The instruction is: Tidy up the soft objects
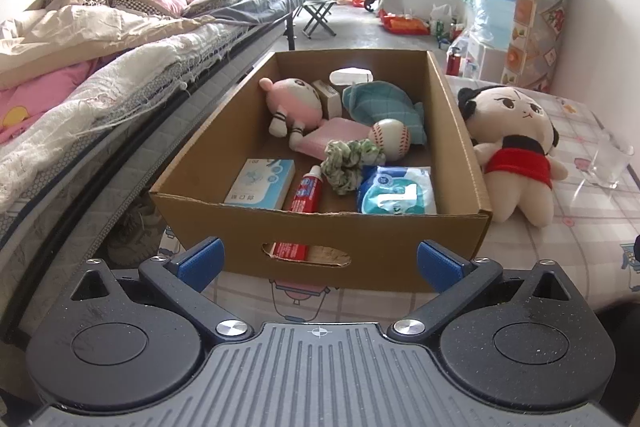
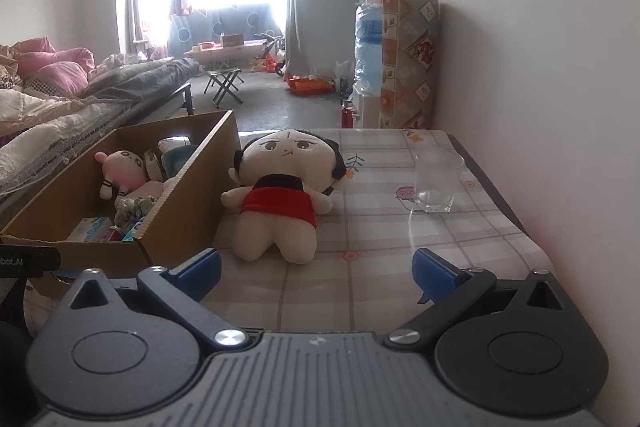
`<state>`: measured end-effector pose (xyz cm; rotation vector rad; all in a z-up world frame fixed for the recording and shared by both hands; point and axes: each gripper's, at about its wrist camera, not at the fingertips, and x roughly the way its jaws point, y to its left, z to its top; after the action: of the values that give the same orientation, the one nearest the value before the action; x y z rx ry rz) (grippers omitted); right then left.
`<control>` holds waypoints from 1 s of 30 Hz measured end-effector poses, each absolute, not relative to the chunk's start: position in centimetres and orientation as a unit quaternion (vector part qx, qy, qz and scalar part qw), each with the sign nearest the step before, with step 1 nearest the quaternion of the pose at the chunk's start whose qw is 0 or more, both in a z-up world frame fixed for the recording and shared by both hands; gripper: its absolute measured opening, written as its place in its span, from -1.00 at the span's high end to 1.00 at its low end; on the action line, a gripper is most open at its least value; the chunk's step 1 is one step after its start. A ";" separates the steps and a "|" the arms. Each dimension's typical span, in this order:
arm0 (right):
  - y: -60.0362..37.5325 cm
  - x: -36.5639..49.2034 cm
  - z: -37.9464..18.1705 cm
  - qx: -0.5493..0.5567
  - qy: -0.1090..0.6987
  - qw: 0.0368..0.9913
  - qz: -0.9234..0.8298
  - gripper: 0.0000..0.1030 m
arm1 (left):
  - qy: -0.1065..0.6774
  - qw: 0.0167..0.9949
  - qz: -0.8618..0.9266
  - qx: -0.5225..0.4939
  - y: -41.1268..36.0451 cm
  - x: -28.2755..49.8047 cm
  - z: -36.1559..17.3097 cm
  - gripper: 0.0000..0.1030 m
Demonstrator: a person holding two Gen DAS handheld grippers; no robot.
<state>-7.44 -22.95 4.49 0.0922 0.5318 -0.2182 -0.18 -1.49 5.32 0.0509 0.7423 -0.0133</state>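
right now a cardboard box point(image 1: 320, 227) stands on a table covered with a checked cloth point(image 1: 580, 227), its left side close beside a bed point(image 1: 120, 87) heaped with pink and cream bedding. inside the box, a pink and white plush point(image 1: 294, 103) lies toward the back left, with a teal plush point(image 1: 380, 105) at the back right and a white baseball point(image 1: 389, 138) just in front of the teal one. a green and white scrunchie point(image 1: 348, 159) sits near the middle, touching the baseball. along the front wall lie a pale blue packet box point(image 1: 260, 184), a red toothpaste tube point(image 1: 306, 193) and a blue and white wipes pack point(image 1: 396, 191), side by side. a small carton point(image 1: 327, 98) is wedged between the two plush toys.

outside the box, a big-headed doll in a red dress point(image 2: 280, 183) lies on its back on the cloth, its left side touching the box's right wall point(image 2: 192, 195). a clear drinking glass point(image 2: 438, 181) stands upright to the right of the doll, apart from it, near the wall.

the left gripper point(image 1: 320, 261) hovers low before the box's front wall, jaws spread wide with nothing between them. the right gripper point(image 2: 316, 273) hangs over the cloth in front of the doll's legs, jaws likewise spread wide and holding nothing.
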 end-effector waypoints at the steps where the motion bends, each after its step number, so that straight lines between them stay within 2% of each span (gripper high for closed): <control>1: -22.9 -7.4 4.5 0.044 0.261 0.958 -0.107 -1.00 | 0.365 0.931 -0.006 0.024 -1.4 -0.1 5.3 -1.00; 30: -22.1 -6.6 4.5 0.037 0.270 0.956 -0.105 -1.00 | 0.367 0.930 -0.002 0.021 -0.9 0.2 5.2 -1.00</control>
<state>-6.65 -22.09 4.52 0.0744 0.5483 -0.2134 0.20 -0.92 5.18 0.0426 0.7518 -0.0033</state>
